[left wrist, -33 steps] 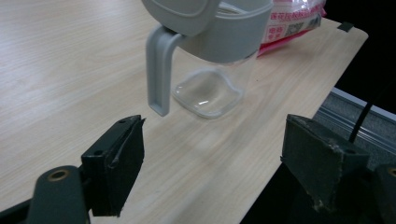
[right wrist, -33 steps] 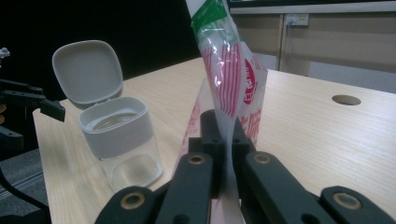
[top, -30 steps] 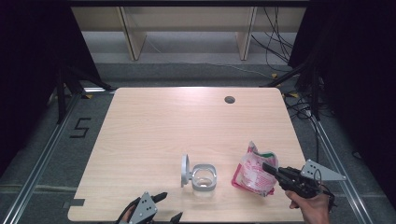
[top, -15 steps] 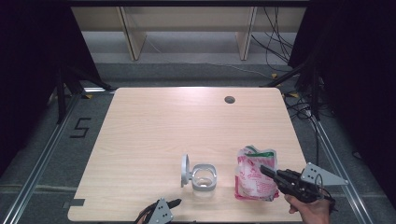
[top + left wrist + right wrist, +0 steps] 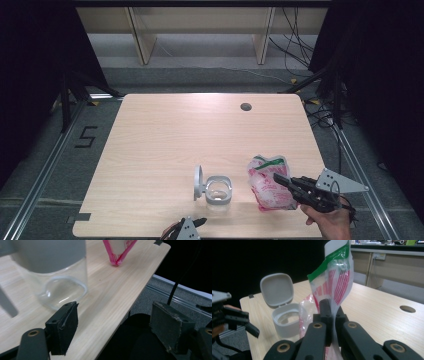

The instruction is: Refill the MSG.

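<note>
My left claw (image 5: 187,227) sits low at the worktop's (image 5: 165,135) near edge, jaws spread wide on nothing, the clear jar (image 5: 53,277) just ahead of it. That jar (image 5: 218,189) stands near the front edge, grey lid (image 5: 198,182) hinged upright; it looks rigid and smooth, so I'd take it across the body. To its right, my right claw (image 5: 280,180) is pinched tight on the red-and-white pouch (image 5: 270,182), a thin, floppy, crinkly film, best held at its edge. What's inside the pouch I can't make out, and my left hand is mostly cut off.
</note>
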A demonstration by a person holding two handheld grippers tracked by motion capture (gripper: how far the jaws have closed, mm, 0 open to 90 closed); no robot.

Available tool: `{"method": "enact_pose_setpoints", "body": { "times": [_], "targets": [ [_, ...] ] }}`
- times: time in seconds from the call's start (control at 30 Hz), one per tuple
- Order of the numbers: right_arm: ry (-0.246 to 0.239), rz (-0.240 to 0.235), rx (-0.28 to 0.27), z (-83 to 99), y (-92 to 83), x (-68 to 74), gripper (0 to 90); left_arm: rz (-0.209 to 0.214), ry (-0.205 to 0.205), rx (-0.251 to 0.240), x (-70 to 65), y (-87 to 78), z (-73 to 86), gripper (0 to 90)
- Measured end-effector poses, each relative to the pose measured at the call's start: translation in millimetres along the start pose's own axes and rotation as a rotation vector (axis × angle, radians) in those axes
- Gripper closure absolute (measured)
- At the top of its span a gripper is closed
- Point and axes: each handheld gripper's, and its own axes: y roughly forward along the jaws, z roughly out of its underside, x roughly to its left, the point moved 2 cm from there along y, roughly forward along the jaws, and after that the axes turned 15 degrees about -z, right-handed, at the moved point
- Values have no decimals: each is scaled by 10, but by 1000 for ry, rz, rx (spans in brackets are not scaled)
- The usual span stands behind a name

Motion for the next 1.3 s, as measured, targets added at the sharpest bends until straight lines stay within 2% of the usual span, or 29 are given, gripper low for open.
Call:
{"method": "enact_pose_setpoints", "body": {
  "times": [0.03, 0.07, 0.1, 0.23, 0.27, 0.3, 0.33, 0.4, 0.43, 0.47, 0.5, 0.53, 0.67, 0.7, 0.73, 0.77, 0.8, 0.83, 0.9, 0.93, 1.03, 1.07, 1.1, 1.13, 1.17, 1.2, 1.23, 1.27, 1.3],
  "targets": [
    [0, -11, -5, -23, 4, -2, 900, 14, -22, -8, -37, 35, -2, 219],
    [-6, -10, -10, -48, 2, -5, 900, 11, -17, -10, -55, 57, -11, 219],
    [27, -16, -6, -71, -3, 22, 900, 6, -13, -21, -76, 78, -21, 219],
    [-17, -19, -20, -180, 6, 29, 900, 21, -20, -37, -121, 115, -87, 224],
    [-32, -32, -23, -206, 11, 26, 900, -6, 3, -46, -112, 121, -102, 227],
    [3, -20, -15, -223, 5, 63, 900, 0, -14, -57, -131, 139, -114, 228],
    [-13, -36, -5, -248, 2, 54, 900, 1, -22, -66, -144, 161, -125, 228],
    [-36, -26, -23, -288, 14, 60, 900, 4, -20, -67, -164, 204, -144, 230],
    [-16, -47, -14, -306, 19, 77, 900, -6, -8, -64, -168, 219, -152, 232],
    [-42, -27, -26, -328, 18, 75, 900, -4, -11, -65, -184, 242, -159, 235],
    [-20, -52, -17, -343, 16, 93, 900, 4, -14, -68, -205, 263, -165, 237],
    [-38, -36, -22, -364, 10, 92, 900, -4, -9, -75, -226, 281, -172, 239],
    [-58, -44, -33, -429, 2, 115, 900, 7, -9, -82, -327, 360, -179, 257],
    [-64, -45, -28, -442, -2, 130, 900, -2, 13, -75, -333, 372, -182, 257],
    [-66, -50, -33, -453, 6, 146, 900, 4, 3, -78, -358, 388, -185, 258],
    [-75, -43, -23, -466, -2, 155, 900, -10, 18, -78, -366, 399, -192, 260],
    [-82, -47, -28, -475, 2, 163, 900, 1, 7, -84, -388, 415, -197, 261],
    [-57, -53, -25, -478, 0, 188, 900, -7, -10, -96, -409, 427, -206, 262],
    [-46, -62, -32, -488, 6, 219, 900, 1, -9, -102, -423, 440, -228, 266],
    [-69, -66, -25, -497, 5, 211, 900, -11, 5, -99, -419, 438, -238, 269],
    [-45, -90, -8, -502, 19, 258, 900, 1, -14, -111, -446, 479, -259, 270],
    [-80, -67, -18, -508, 23, 244, 900, -6, -9, -113, -447, 490, -260, 270],
    [-59, -76, -21, -506, 31, 262, 900, 4, -3, -104, -447, 497, -264, 271],
    [-59, -81, -22, -510, 36, 269, 900, -9, -19, -119, -470, 508, -270, 271],
    [-46, -90, -29, -511, 45, 283, 900, -9, 0, -107, -460, 508, -275, 272],
    [-56, -94, -16, -519, 46, 280, 900, -15, -4, -120, -466, 522, -283, 272],
    [-36, -96, -9, -519, 48, 301, 900, -14, -8, -120, -468, 528, -292, 272],
    [-82, -91, -27, -531, 63, 281, 900, -13, 0, -120, -464, 533, -302, 272],
    [-73, -99, -21, -536, 70, 294, 900, -20, -3, -129, -469, 542, -313, 272]
  ]
}}
